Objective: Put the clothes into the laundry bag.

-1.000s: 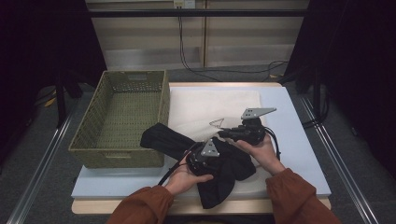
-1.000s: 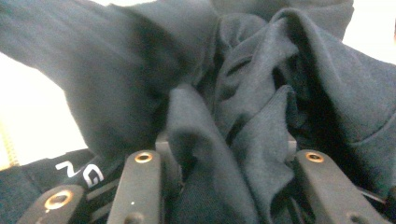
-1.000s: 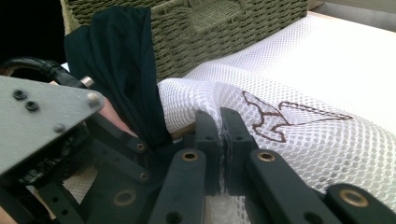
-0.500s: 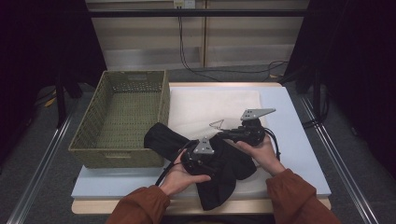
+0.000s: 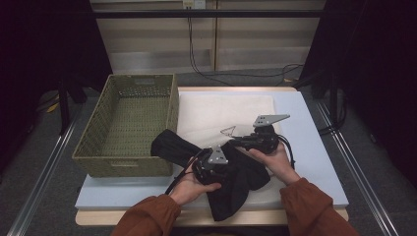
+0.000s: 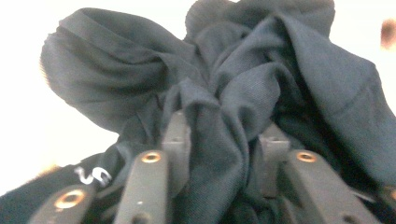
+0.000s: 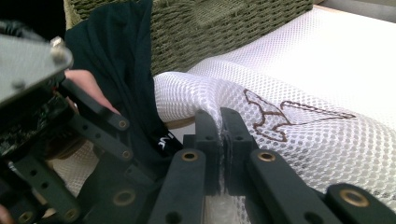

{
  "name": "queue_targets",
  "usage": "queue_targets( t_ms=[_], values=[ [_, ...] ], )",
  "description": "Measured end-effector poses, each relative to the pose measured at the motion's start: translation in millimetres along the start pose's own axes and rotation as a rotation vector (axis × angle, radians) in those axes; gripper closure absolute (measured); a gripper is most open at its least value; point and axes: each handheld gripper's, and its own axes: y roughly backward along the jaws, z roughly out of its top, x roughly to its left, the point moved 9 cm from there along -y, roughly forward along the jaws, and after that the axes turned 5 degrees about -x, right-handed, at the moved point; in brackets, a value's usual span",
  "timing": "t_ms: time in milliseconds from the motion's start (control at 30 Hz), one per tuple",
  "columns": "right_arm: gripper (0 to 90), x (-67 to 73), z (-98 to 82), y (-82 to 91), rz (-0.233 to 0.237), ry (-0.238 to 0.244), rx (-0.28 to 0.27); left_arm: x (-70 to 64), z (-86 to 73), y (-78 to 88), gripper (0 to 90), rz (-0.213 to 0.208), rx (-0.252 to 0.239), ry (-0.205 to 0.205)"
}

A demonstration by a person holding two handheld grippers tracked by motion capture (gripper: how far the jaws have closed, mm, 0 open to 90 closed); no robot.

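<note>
1. At the far left of my high view sits the woven basket [image 5: 129, 129], on the table's left edge, just beside the white mesh bag [image 5: 223, 110].
2. Next comes the black garment [image 5: 172, 146]. It lies bunched on the near part of the mesh bag, one end reaching toward the basket's near right corner, the other hanging toward the table's front edge.
3. My left gripper [image 5: 212, 165] rests on the middle of that garment. Its jaws have just been closing, and in the left gripper view a thick fold of the black garment [image 6: 224, 121] is gathered between them, so I read it as clenched on the cloth.
4. To the right, my right gripper [image 5: 242, 142] points left toward the other one. In the right gripper view its jaws stand pinched together on a raised ridge of the white mesh bag [image 7: 299, 116], beside the brown stitched emblem [image 7: 280, 116].
</note>
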Motion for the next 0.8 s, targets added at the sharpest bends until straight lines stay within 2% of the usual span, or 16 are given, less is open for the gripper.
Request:
queue_targets(
  t_ms=[100, 133, 167, 267, 333, 400, 433, 467, 533, 567, 633, 800],
  values=[
    [87.7, -0.3, 0.8, 0.7, 0.0, -0.005, -0.005, 9.9, 6.7, 2.1, 68.0, 0.043, -0.033, 0.035],
    [87.7, -0.3, 1.2, 0.8, 0.001, -0.005, -0.008, 13.7, 9.0, 3.2, 68.2, 0.068, -0.06, 0.068],
    [87.7, 0.0, 1.5, 1.0, 0.005, -0.005, -0.011, 17.0, 11.0, 2.1, 68.3, 0.074, -0.091, 0.093],
    [87.6, 0.8, 1.4, 0.8, 0.02, -0.011, -0.019, 19.9, 4.2, -2.2, 66.9, 0.041, -0.076, 0.132],
    [87.6, 1.6, -0.7, -0.7, 0.025, -0.005, -0.009, 18.3, -1.4, -3.7, 64.4, 0.027, -0.038, 0.101],
    [87.6, 2.0, -1.2, -1.6, 0.025, -0.004, -0.01, 15.9, 0.7, -3.9, 60.7, 0.022, -0.046, 0.091],
    [87.7, 1.9, -1.1, -1.5, 0.025, -0.004, -0.01, 15.5, 0.8, -1.8, 58.4, 0.023, -0.03, 0.09],
    [87.6, 1.8, -1.2, -1.2, 0.026, -0.003, -0.01, 14.6, 2.5, -1.6, 55.8, 0.013, -0.047, 0.086],
    [87.6, 1.5, -1.3, -0.4, 0.032, -0.008, -0.011, 11.7, 3.8, 3.2, 51.0, 0.009, -0.05, 0.085],
    [87.6, 1.0, -1.5, -0.5, 0.03, -0.008, -0.012, 11.1, 3.8, 7.8, 47.6, -0.008, -0.044, 0.06],
    [87.6, 0.9, -2.0, -1.0, 0.031, -0.009, -0.01, 8.3, 7.5, 18.4, 43.3, -0.015, -0.073, 0.067],
    [87.6, 0.5, -1.7, -0.7, 0.033, -0.01, -0.009, 9.8, 16.4, 55.4, 34.2, -0.018, -0.131, 0.048]
  ],
)
